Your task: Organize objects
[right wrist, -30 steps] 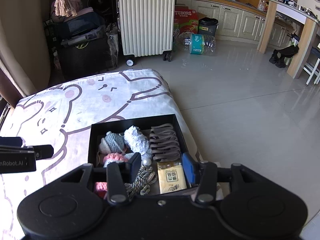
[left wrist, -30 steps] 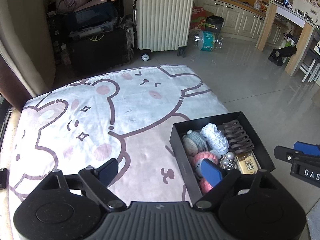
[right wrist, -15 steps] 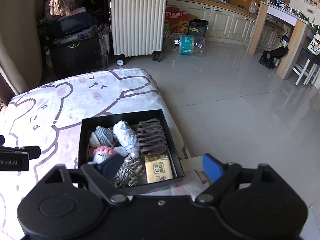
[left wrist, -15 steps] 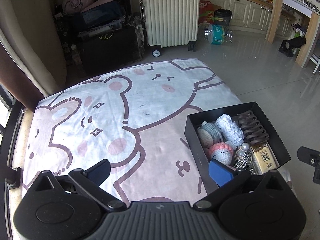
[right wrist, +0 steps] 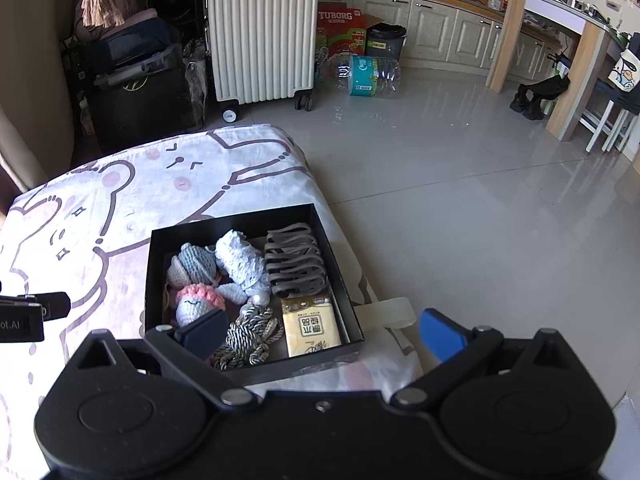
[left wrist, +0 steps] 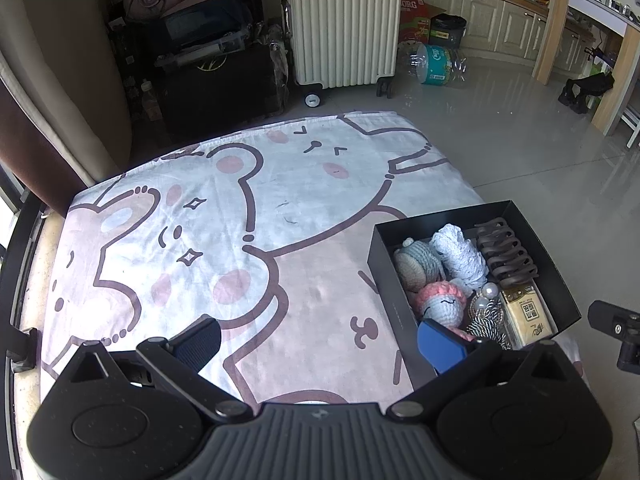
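You are over a big bed sheet [left wrist: 208,216] with bear drawings. A black box [right wrist: 158,264] sits on it near the right edge. Your left gripper [left wrist: 320,340] is spread wide and holds nothing. Your right gripper [right wrist: 322,330] is spread wide too, empty, above the box's near side. Inside the box lie a brown hair clip [right wrist: 294,266], a yellow tissue pack [right wrist: 310,326], a white lace roll [right wrist: 240,258], a twisted cord [right wrist: 250,334] and small yarn dolls [right wrist: 192,304].
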The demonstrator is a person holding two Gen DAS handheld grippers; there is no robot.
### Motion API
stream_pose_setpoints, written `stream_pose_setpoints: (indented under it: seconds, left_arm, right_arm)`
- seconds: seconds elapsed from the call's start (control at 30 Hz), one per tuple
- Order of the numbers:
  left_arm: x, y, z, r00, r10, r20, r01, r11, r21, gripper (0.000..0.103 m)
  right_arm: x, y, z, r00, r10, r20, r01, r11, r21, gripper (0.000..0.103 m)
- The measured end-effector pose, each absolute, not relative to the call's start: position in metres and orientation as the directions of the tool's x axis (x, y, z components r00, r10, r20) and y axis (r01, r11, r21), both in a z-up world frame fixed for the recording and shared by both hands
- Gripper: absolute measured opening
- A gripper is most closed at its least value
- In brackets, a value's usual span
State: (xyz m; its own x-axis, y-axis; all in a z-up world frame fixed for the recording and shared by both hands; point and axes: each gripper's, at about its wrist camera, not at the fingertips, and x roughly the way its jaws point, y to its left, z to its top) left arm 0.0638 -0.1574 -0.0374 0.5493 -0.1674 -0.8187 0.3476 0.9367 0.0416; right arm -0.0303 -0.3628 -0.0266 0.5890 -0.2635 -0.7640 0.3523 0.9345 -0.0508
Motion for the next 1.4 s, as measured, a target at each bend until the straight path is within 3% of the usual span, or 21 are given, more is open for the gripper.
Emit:
stream_pose_setpoints:
  seconds: [1.4]
  left_arm:
    - [0.0603,-0.1643,-0.0391,0.541,-0.167,-0.824,0.381,0.923,0.063,0.103]
  right_arm:
    - [-0.0294,-0.3624,-0.0281,0.583,-0.268,-0.767,0.350,0.935,-0.060,0.103]
